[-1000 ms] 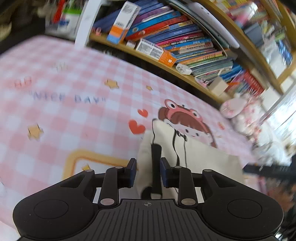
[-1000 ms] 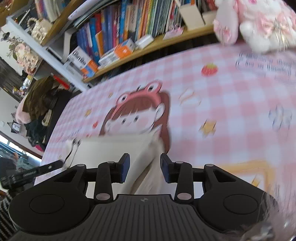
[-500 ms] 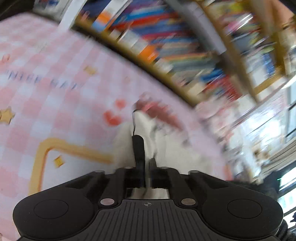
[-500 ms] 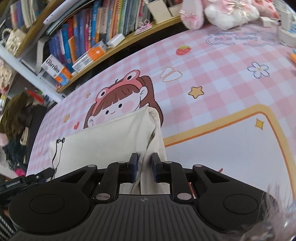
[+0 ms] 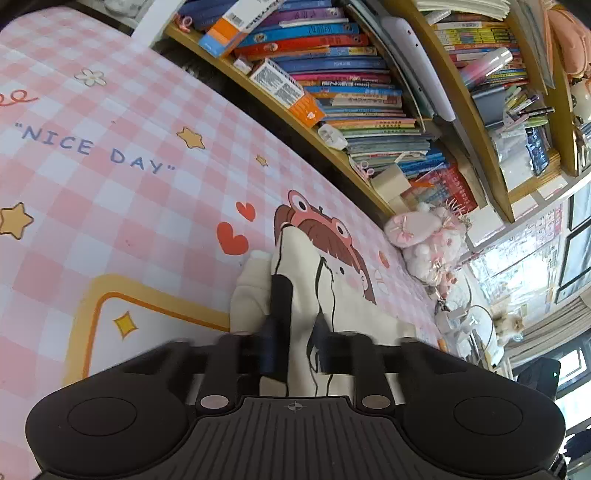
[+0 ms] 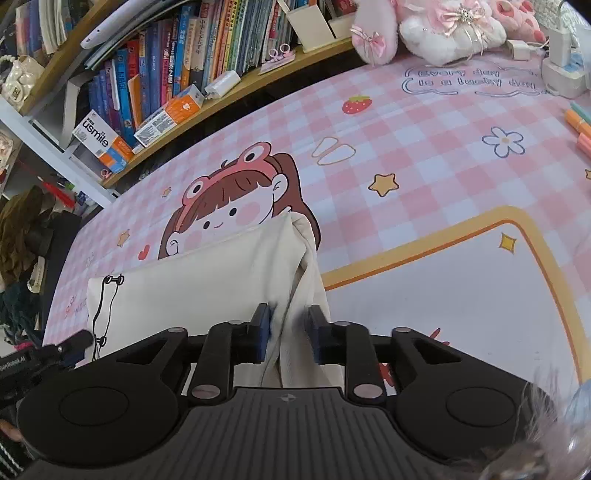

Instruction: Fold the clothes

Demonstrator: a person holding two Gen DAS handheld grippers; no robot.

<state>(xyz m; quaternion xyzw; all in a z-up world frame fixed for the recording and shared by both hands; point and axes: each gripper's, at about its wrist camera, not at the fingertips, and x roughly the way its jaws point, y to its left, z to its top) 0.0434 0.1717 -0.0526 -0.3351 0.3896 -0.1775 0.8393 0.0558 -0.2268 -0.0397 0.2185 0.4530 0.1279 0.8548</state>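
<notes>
A cream garment with black line drawing (image 6: pixel 207 273) lies folded on the pink checked table mat (image 6: pixel 424 177); it also shows in the left wrist view (image 5: pixel 299 266). My left gripper (image 5: pixel 293 343) is open, its jaws on either side of the garment's left edge, with a black part of the garment between them. My right gripper (image 6: pixel 288 332) is open too, its jaws astride the garment's right folded edge. The left gripper's tip shows in the right wrist view (image 6: pixel 70 347) at the garment's far left corner.
A bookshelf (image 5: pixel 332 74) full of books runs along the back of the table. Pink plush toys (image 6: pixel 443 26) sit at the back right, with white chargers (image 6: pixel 561 70) and coloured pens (image 6: pixel 580 122) at the right edge.
Both grippers were shut on the garment's edges half a second ago and have now opened. The garment has settled flat on the mat.
</notes>
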